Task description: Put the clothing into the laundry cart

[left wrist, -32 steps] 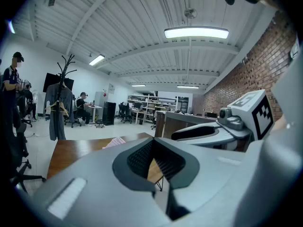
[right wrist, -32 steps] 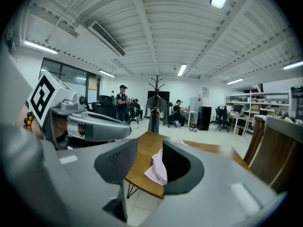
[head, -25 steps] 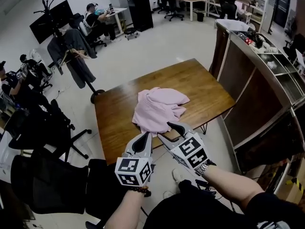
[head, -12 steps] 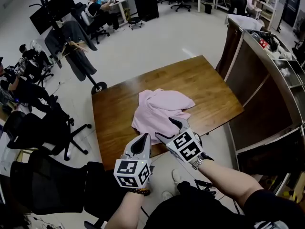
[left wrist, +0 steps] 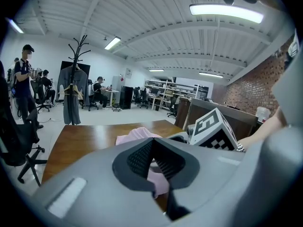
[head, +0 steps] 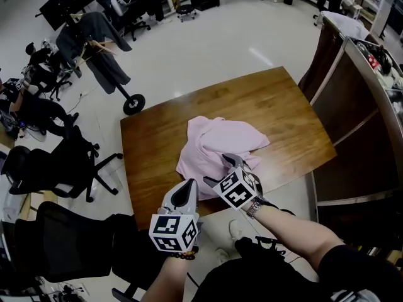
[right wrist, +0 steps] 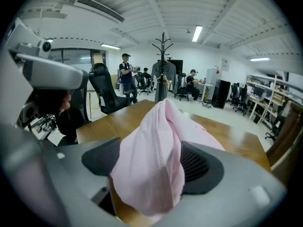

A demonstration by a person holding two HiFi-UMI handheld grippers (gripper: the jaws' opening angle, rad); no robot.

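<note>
- Since a second ago the right gripper (head: 217, 168) has pushed forward from the table's near edge onto the pink garment (head: 217, 140), and its jaws have spread much wider. The left gripper (head: 187, 187) has scarcely shifted.
- Left gripper: the jaws are together, the ribbed pads (left wrist: 137, 157) meeting at their tips with nothing between them. It touches nothing and hovers at the near edge of the wooden table (head: 154, 150). Its tips point forward, and the garment lies just ahead and to its right.
- The left forearm (head: 167, 282) comes straight up from the bottom of the head view. A bead bracelet (head: 182, 254) sits at the wrist, and the marker cube (head: 174, 230) faces upward.
- Right gripper: the jaws are opening and stand wide. A raised fold of the pink garment sits between them. It fills most of the gap and bulges loosely toward the camera rather than being pinched flat.
- The right forearm (head: 296, 238) reaches in from the lower right, angled forward and leftward, with a wristwatch (head: 253, 207) just behind the gripper. In the head view the gripper is rolled so that one jaw tip lies farther forward than the other.
- The garment is bunched on the table, spreading ahead of both grippers, with its near edge under the right one.
- Well to the right of the right gripper, past the table's end, stands a brown-panelled unit (head: 352, 99) with a metal rim. Whether it is the laundry cart I cannot tell.
</note>
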